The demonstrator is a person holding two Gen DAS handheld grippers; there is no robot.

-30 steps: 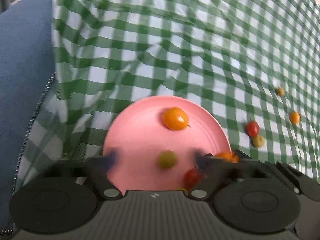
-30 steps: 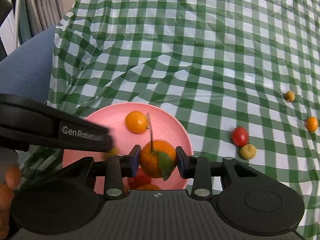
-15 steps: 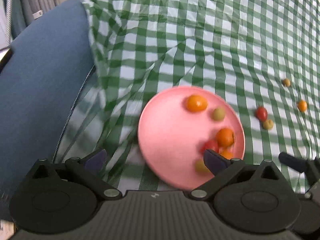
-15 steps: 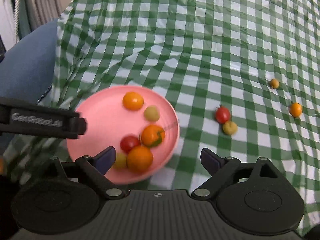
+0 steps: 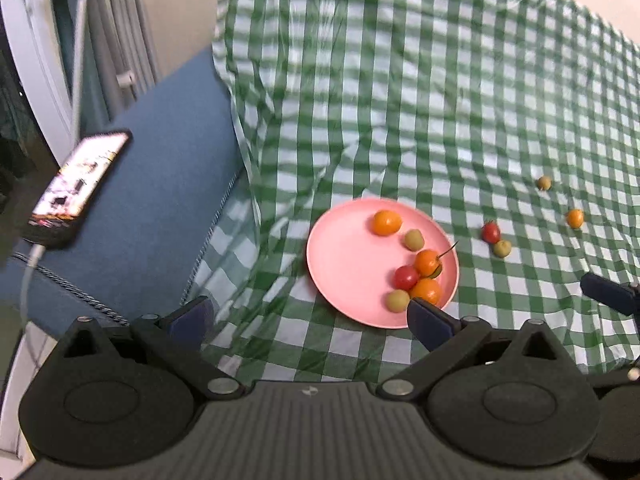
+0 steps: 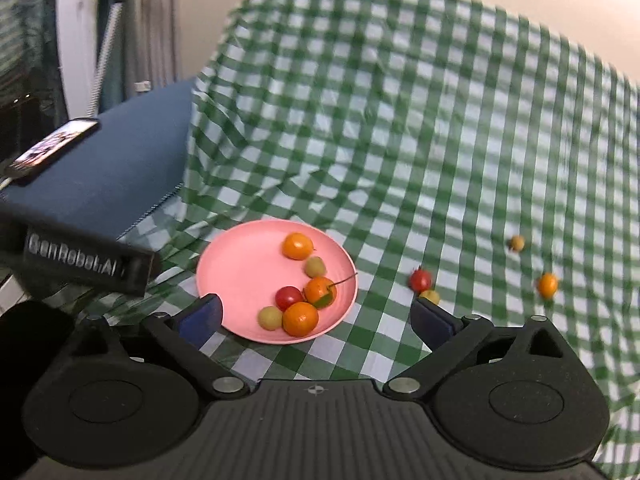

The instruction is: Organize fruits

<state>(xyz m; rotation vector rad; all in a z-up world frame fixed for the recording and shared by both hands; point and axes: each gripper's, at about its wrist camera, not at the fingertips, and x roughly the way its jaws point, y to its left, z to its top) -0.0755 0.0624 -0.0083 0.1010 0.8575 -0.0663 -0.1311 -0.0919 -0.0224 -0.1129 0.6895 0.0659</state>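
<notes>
A pink plate lies on the green checked cloth and holds several small fruits, among them a leafed orange with a stem. To its right, loose on the cloth, are a red tomato, a yellow-green fruit, a small orange and a small yellow fruit. My left gripper is open and empty, above the plate's near edge. My right gripper has its jaws opening wide, with nothing between them.
A blue cushion lies left of the cloth, with a lit phone on a cable resting on it. Curtains and a white frame stand at the far left. The cloth is wrinkled behind the plate.
The right gripper let go of the leafed orange, which now lies on the plate. Both grippers' jaws spread wide, and both rose and drew back from the plate.
</notes>
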